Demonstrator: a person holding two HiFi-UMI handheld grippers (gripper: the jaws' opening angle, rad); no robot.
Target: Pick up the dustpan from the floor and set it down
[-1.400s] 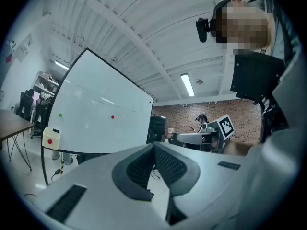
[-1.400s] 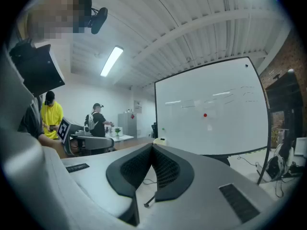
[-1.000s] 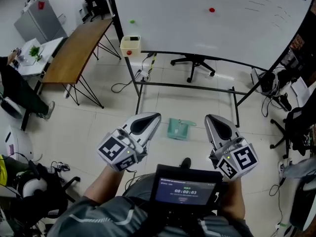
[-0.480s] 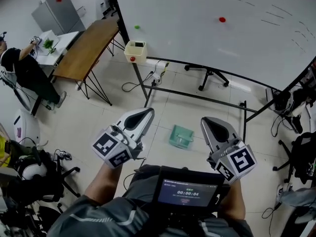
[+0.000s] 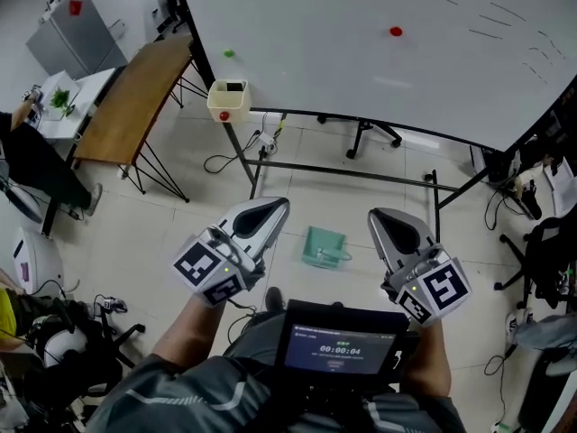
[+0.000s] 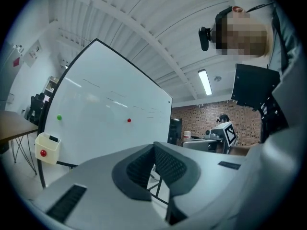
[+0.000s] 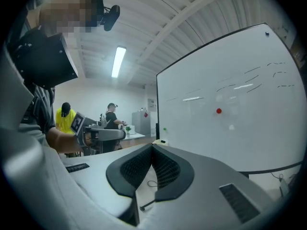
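A teal dustpan (image 5: 323, 247) lies on the pale tiled floor, in front of the whiteboard's stand. In the head view it shows between my two grippers, far below both of them. My left gripper (image 5: 273, 209) is to its left, held level, shut and empty. My right gripper (image 5: 386, 216) is to its right, also level, shut and empty. In the left gripper view the left gripper (image 6: 154, 147) has its pads pressed together, and the right gripper (image 7: 152, 151) looks the same in its own view. Neither gripper view shows the dustpan.
A big whiteboard (image 5: 379, 43) on a black metal stand (image 5: 343, 165) fills the far side, with a yellow box (image 5: 226, 100) hung at its left edge. A wooden table (image 5: 126, 106) and a seated person (image 5: 32, 165) are at the left, and cables and chairs (image 5: 541, 242) at the right.
The view has shifted a little with both grippers carried along, level. The dustpan stays on the floor between them. Both grippers stay shut.
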